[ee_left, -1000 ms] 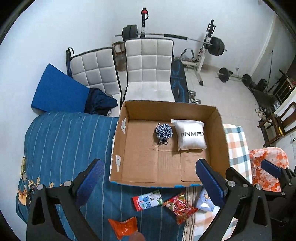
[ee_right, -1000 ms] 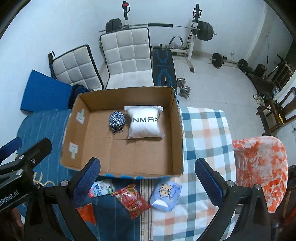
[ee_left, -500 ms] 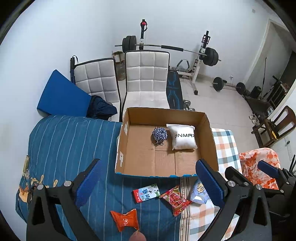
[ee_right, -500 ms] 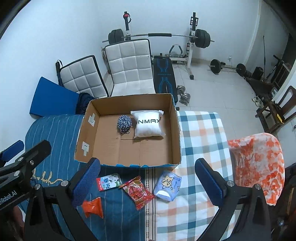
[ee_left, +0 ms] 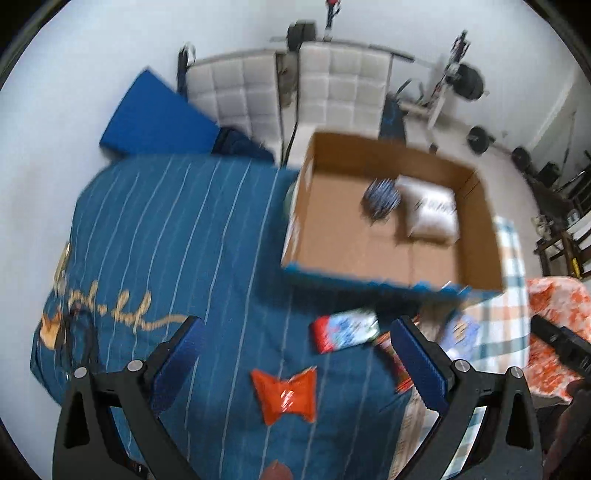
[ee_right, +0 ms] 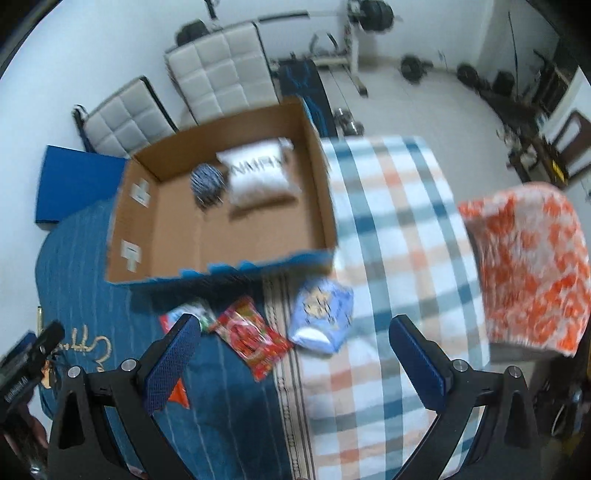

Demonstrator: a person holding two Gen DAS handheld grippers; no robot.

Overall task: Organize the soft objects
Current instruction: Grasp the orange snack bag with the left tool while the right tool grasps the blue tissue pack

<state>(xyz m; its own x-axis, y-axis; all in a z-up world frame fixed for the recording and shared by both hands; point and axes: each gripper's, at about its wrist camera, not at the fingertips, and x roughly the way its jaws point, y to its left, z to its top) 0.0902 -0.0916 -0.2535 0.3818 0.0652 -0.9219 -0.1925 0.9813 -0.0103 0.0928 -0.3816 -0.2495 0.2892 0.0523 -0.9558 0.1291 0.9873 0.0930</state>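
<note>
An open cardboard box (ee_left: 306, 206) (ee_right: 321, 192) lies on the bed and holds a white pillow (ee_left: 430, 214) (ee_right: 260, 177) and a blue-white yarn ball (ee_left: 382, 197) (ee_right: 207, 182). In front of it lie an orange packet (ee_left: 286, 395), a red-blue packet (ee_left: 345, 330), a red snack packet (ee_right: 251, 338) and a light blue pouch (ee_right: 321, 314). My left gripper (ee_left: 297, 362) is open above the orange packet. My right gripper (ee_right: 295, 360) is open above the red packet and the blue pouch. Both views are blurred.
A blue striped bedcover (ee_left: 177, 236) lies on the left and a plaid blanket (ee_right: 391, 229) on the right. An orange-white cloth (ee_right: 532, 266) lies at the far right. White padded chairs (ee_left: 332, 88) and gym weights (ee_right: 369, 14) stand beyond the bed.
Both grippers have dropped lower and closer to the packets in front of the box. The left one swung left, the right one swung right. Both stay open.
</note>
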